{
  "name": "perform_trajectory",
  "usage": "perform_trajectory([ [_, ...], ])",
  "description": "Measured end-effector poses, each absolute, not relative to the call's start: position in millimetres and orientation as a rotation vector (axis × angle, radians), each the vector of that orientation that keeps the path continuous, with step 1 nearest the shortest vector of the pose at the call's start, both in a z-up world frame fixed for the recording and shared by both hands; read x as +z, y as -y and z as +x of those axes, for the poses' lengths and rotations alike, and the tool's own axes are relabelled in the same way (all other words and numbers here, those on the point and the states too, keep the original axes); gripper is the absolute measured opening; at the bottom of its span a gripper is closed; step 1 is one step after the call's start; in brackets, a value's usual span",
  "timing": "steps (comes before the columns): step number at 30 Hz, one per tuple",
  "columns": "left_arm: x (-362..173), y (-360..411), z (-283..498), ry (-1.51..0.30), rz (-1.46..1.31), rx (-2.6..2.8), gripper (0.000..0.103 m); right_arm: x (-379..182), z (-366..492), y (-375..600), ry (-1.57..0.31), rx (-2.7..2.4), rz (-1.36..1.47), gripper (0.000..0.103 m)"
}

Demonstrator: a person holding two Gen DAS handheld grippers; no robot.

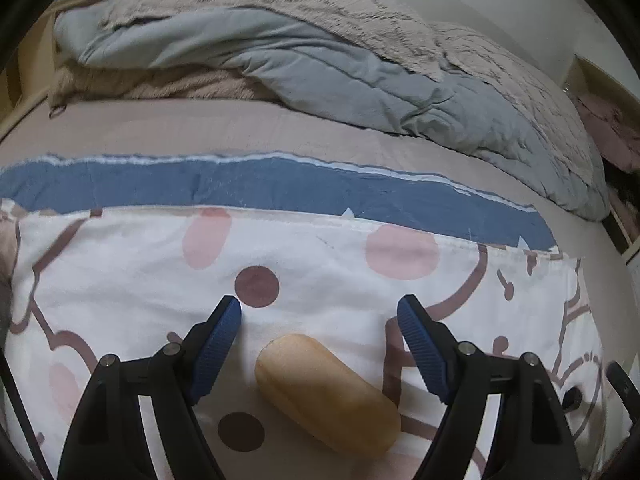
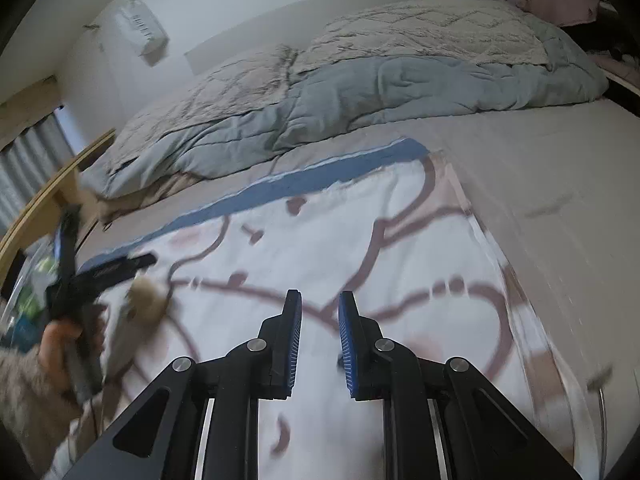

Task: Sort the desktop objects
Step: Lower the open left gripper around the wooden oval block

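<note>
**Lying between spread claw fingers: one bread roll**

Item 1, bread roll (image 1: 327, 394): one, tan and oblong, set at a slant on the patterned cloth (image 1: 320, 264). In the left wrist view it sits between the two fingers of the left claw (image 1: 319, 306), nearer their bases than their tips, with cloth showing on both sides. The blue pads (image 1: 216, 350) do not touch it.

Item 2, left claw: one, jaws spread wide, nothing gripped. In the right wrist view it appears blurred at the left edge, held in a hand (image 2: 60, 344) with a fuzzy beige sleeve.

Item 3, right claw (image 2: 320, 300): one, jaws nearly pressed together with a narrow gap, nothing between them, hanging over the cloth.

Item 4, patterned cloth: one, white with pink and brown dots and lines, blue band along its far edge, spread on the bed (image 1: 200, 128).

Item 5, duvet (image 1: 320, 64): one, grey-blue and beige, bunched at the far side of the bed.
</note>
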State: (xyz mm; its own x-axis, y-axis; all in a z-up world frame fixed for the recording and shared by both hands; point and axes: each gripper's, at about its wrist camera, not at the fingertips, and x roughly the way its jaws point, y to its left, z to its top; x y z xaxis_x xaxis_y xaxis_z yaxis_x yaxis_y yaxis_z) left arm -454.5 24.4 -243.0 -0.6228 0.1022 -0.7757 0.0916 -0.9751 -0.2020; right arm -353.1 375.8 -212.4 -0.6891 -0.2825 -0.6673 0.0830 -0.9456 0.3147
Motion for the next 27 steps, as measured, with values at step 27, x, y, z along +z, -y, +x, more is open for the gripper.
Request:
perform_trajectory([
  [27,-260.6,-43.0,-434.9,0.067,-1.299,2.559,0.08,-275.9,-297.9,-389.7,0.394,-2.627,1.23,0.017],
])
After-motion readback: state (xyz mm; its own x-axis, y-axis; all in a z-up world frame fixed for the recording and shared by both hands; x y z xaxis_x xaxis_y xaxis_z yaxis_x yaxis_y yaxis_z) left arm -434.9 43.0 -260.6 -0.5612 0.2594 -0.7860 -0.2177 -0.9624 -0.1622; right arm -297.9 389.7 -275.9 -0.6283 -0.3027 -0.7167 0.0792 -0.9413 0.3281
